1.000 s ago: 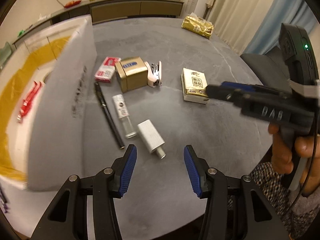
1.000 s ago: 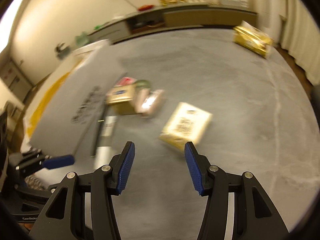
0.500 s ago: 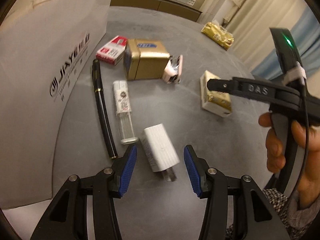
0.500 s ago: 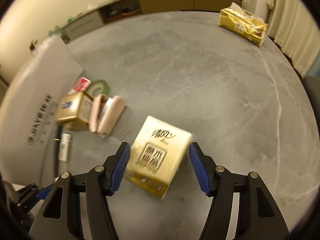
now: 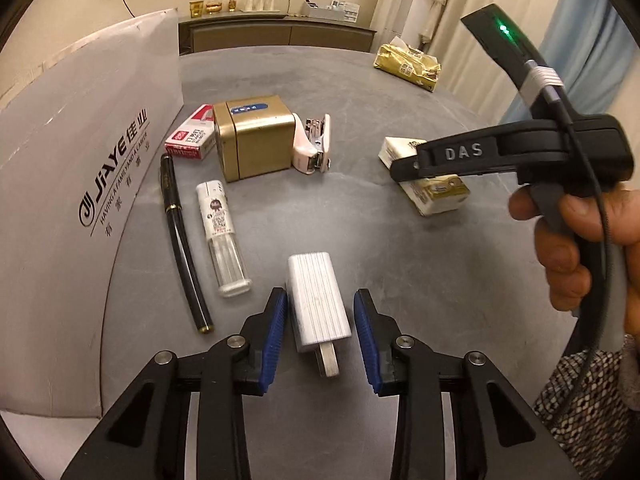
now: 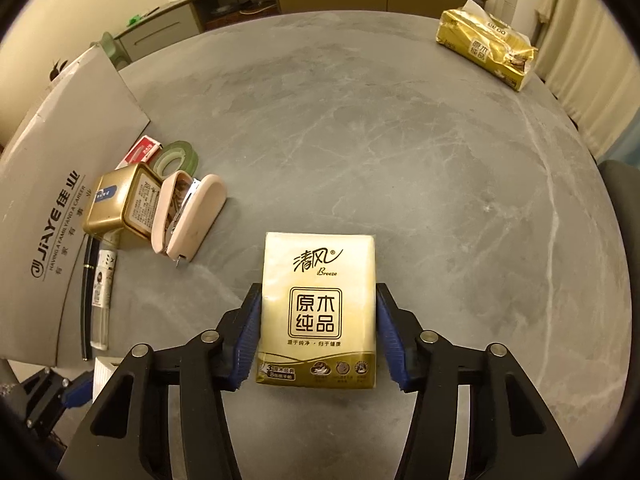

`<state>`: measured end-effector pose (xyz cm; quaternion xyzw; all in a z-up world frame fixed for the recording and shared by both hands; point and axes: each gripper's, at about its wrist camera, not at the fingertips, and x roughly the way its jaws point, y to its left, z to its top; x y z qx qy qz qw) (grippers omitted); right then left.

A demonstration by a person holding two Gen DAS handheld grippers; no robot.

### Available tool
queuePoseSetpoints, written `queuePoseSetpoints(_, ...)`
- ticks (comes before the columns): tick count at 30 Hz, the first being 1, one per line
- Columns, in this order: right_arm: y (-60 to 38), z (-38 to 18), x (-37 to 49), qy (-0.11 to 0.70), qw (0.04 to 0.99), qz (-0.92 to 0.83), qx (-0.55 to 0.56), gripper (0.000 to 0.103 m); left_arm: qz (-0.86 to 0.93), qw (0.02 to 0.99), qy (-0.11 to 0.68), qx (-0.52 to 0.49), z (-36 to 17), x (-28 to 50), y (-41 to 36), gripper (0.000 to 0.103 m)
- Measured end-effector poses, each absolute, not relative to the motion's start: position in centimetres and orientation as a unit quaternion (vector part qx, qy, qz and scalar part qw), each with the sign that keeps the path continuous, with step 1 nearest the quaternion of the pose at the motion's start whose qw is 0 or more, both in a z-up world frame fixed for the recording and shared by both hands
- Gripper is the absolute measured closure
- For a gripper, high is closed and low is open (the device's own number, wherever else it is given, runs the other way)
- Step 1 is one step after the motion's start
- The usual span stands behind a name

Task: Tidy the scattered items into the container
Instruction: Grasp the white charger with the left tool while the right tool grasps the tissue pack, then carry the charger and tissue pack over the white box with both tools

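Your right tool (image 6: 318, 336) straddles the small tissue pack (image 6: 318, 308), which lies flat on the grey tabletop (image 6: 380, 140). Its blue pads (image 6: 250, 336) sit against or just beside the pack's two long sides; whether they are squeezing it you cannot tell from here. In the left wrist view the same pack (image 5: 434, 192) shows under the tool's black finger, and your hand (image 5: 580, 240) wraps the handle.

Your left tool (image 5: 320, 336) has its jaws spread to either side of the white charger (image 5: 318, 300), which lies on the tabletop with its plug prongs pointing back toward you. A narrow gap shows between each pad (image 5: 276, 332) and the charger, so nothing is gripped yet.

Left of the charger lie a clear-ended white tube (image 5: 222, 236) and a black pen (image 5: 182, 240), roughly side by side. Beyond them stand a gold tin (image 5: 256, 144), with a red-and-white staple box (image 5: 192, 140) on its left and a pink stapler (image 5: 314, 148) leaning against its right side. A green tape roll (image 6: 176, 158) lies behind the tin in the right wrist view.

The white cardboard container (image 5: 68, 200), printed JIAYE, stands along the left edge. A large gold tissue bag (image 6: 486, 46) rests at the far right of the tabletop.
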<state>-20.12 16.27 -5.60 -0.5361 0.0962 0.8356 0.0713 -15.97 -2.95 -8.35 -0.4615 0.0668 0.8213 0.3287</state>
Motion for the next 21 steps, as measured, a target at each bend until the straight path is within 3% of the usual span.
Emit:
queuePoseSetpoints(1, 16.3, -5.6, -20.0, 0.098, 0.07, 0.836, -0.535, 0.049, 0.821, 0.332, 0.07, -0.46, -8.4, -15.9, -2.9, 0.068)
queuePoseSetpoints(2, 16.3, -5.5, -19.9, 0.101, 0.068, 0.837, -0.534, 0.049, 0.82, 0.334, 0.073, -0.459, -8.4, -15.9, -2.9, 0.08)
queuePoseSetpoints(3, 16.4, -5.5, -19.9, 0.104, 0.066, 0.837, -0.533, 0.049, 0.819, 0.336, 0.073, -0.459, -8.4, -15.8, -2.9, 0.081)
queuePoseSetpoints(21, 15.2, -2.1, -17.8, 0.194, 0.004, 0.853, -0.484, 0.05, 0.838, 0.352, 0.057, -0.413, -5.1, -15.0, -3.2, 0.081)
